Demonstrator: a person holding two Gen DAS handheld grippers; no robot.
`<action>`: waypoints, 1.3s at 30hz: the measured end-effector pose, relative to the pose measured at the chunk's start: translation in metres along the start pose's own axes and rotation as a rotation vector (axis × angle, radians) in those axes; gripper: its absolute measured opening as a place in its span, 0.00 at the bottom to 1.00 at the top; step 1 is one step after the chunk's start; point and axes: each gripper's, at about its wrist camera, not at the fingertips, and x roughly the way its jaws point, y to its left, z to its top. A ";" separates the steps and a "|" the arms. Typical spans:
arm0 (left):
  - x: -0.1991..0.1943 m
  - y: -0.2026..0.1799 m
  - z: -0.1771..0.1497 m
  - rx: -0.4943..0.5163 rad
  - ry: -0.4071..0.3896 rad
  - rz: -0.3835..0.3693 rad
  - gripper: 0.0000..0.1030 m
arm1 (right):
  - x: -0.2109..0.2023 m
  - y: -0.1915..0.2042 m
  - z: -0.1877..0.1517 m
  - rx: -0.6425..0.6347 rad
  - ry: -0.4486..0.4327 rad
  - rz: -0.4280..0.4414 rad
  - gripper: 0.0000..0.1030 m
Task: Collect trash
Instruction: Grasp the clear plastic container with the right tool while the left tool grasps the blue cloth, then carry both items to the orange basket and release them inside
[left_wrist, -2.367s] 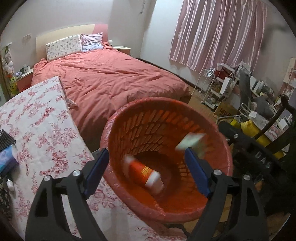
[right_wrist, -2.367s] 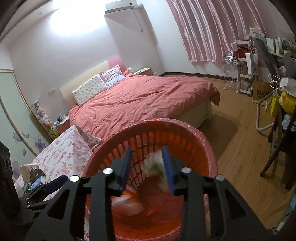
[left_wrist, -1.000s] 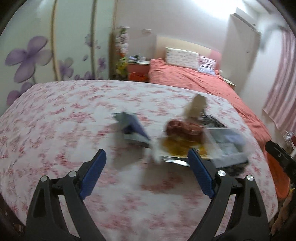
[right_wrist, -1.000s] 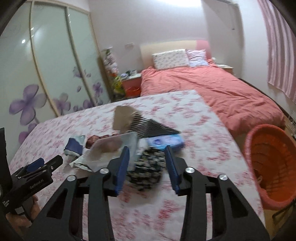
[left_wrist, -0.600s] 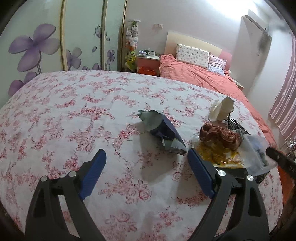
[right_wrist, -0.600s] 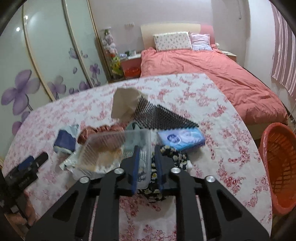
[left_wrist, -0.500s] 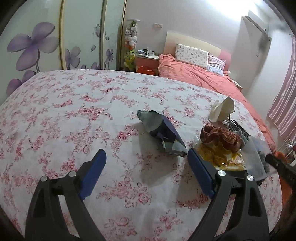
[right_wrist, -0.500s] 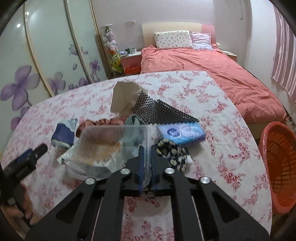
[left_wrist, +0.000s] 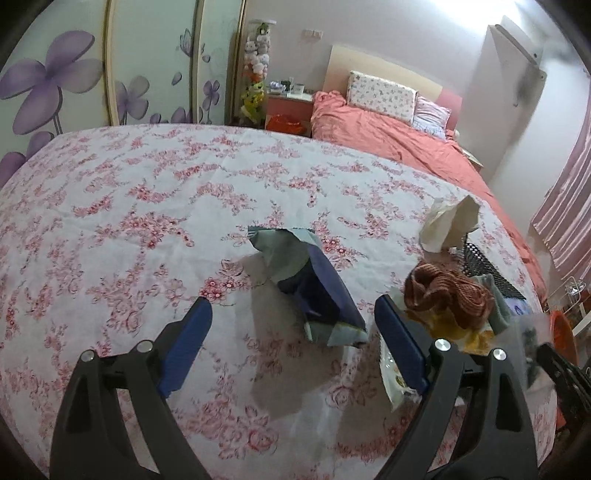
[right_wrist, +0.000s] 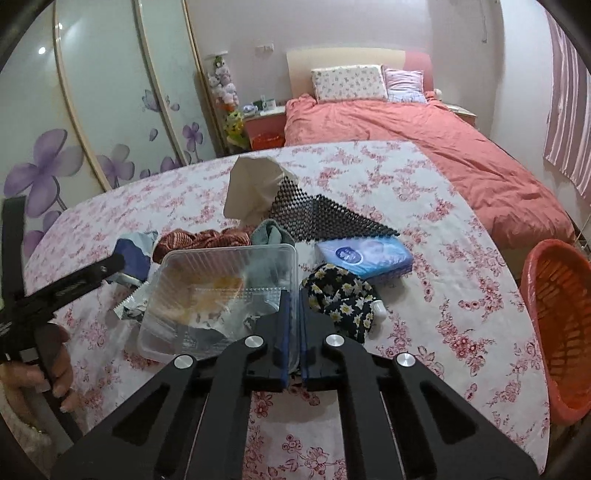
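Right tool (right_wrist: 294, 295) newly pinched onto clear tray's (right_wrist: 221, 295) near wall; left tool (left_wrist: 291, 325) spread.

Both wrist views overlook table (left_wrist: 147, 206) (closely).

Bedroom: coral bed (right_wrist: 406, 125), floral wardrobe doors (right_wrist: 110, 110).

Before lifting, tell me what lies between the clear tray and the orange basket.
The right gripper is shut on the clear plastic tray. The flowered cloth and blue tissue pack lie toward the orange basket; lifted, it should clear them.
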 end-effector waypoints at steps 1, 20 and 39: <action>0.003 0.000 0.001 -0.003 0.009 -0.001 0.85 | -0.002 -0.001 0.001 0.006 -0.008 0.000 0.04; 0.003 -0.004 -0.003 0.036 -0.004 -0.062 0.17 | -0.025 -0.020 0.002 0.039 -0.079 -0.018 0.04; -0.092 -0.073 -0.009 0.161 -0.167 -0.215 0.14 | -0.076 -0.078 -0.008 0.151 -0.215 -0.138 0.04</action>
